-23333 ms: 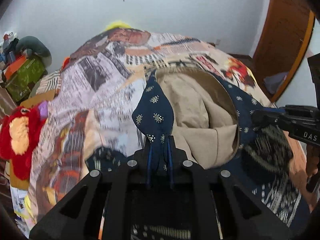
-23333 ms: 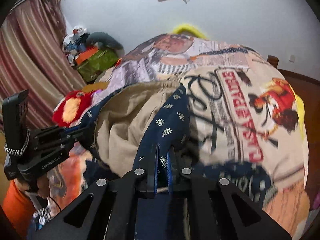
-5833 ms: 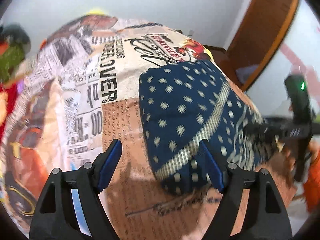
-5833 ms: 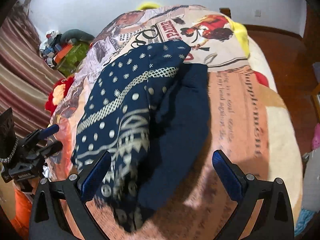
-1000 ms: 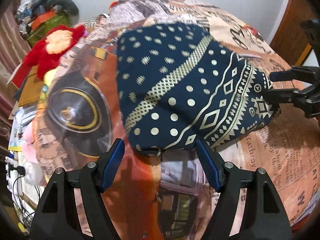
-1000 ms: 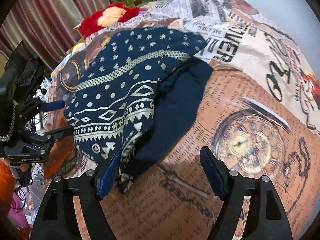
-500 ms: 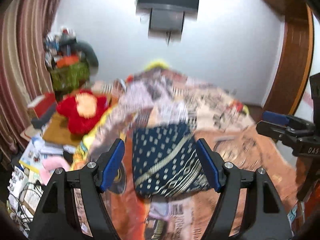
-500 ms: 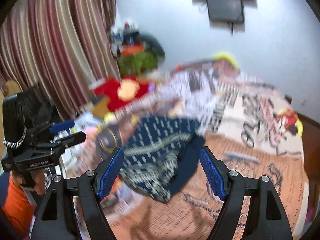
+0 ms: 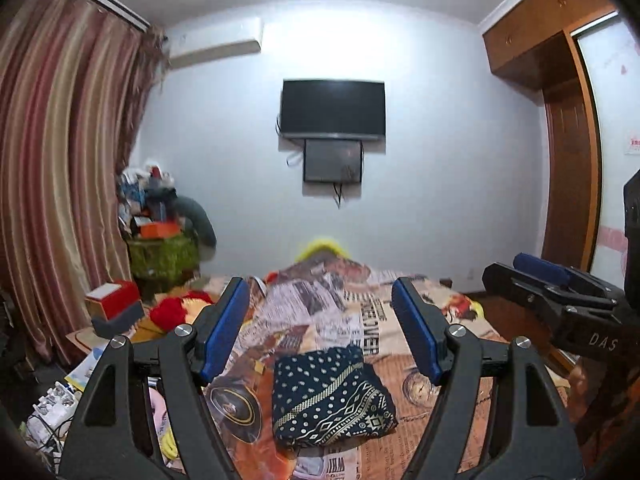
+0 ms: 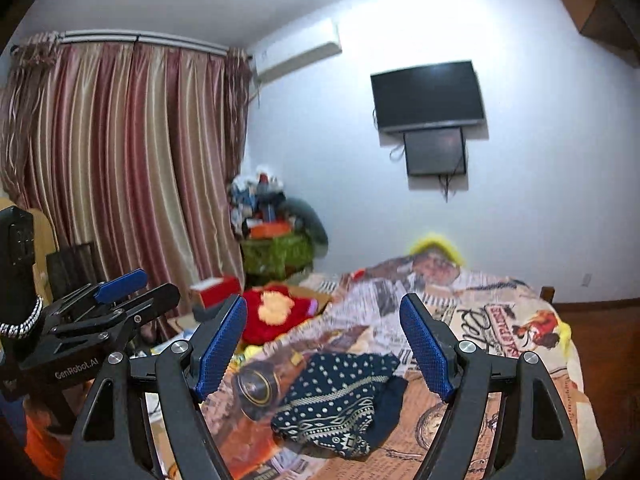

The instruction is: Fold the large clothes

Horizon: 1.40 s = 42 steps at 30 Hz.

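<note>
I have both the left gripper (image 9: 320, 334) and right gripper (image 10: 322, 346) released and empty; the folded garment (image 9: 330, 394) lies near the bed's (image 9: 448, 408) foot edge, its loose dark flap liable to unfold.

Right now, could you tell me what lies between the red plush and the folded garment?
In the right wrist view, only the printed bedspread separates red plush and garment.

Folded garment (image 9: 332, 396) on bed (image 9: 400, 320); television (image 9: 333, 108) on wall behind.
</note>
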{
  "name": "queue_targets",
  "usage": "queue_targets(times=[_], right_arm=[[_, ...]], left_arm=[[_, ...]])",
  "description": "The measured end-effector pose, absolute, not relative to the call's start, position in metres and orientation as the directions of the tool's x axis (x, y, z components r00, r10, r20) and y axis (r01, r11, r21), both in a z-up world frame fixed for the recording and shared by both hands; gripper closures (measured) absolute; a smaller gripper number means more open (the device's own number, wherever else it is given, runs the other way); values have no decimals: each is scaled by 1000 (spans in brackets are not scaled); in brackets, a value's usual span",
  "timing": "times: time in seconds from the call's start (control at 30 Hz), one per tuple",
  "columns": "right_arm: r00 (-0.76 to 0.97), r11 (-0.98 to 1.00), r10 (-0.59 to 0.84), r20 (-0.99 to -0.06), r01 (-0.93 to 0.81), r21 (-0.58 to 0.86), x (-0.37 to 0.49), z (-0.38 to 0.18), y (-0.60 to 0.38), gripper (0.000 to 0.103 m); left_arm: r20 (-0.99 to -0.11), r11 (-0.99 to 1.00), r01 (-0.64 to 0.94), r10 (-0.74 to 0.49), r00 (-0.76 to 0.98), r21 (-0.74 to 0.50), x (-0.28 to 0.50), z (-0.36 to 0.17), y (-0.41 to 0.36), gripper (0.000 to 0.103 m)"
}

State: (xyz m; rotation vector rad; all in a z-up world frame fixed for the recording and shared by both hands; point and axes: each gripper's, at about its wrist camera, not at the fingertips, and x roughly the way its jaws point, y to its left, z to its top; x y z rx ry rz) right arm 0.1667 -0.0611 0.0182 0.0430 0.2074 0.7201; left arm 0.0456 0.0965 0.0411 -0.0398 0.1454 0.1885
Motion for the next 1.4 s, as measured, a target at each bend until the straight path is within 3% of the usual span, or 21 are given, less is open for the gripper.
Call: queue_targets(times=[0.13, 0.2, 0.27, 0.37, 1.4], right_arm=[[767, 780, 626, -141, -616, 111, 150, 19, -68, 18], [784, 795, 607, -130, -600, 94, 142, 17, -69, 9], [797, 807, 590, -126, -584, 82, 134, 16, -71, 5], [806, 817, 577, -130, -571, 82, 129, 13, -72, 0], [808, 828, 561, -180, -550, 109, 128, 1, -75, 0]], left_arm=[[-132, 979, -199, 191, 973, -50, 33, 41, 94, 27], [-130, 977, -205, 196, 972, -60, 30, 39, 95, 12], [-122, 974, -218, 209, 970, -65, 25, 37, 94, 6], [-126, 973, -223, 214, 969, -61, 24, 35, 94, 5], [-195, 974, -214, 197, 961, -73, 29, 13, 97, 3]])
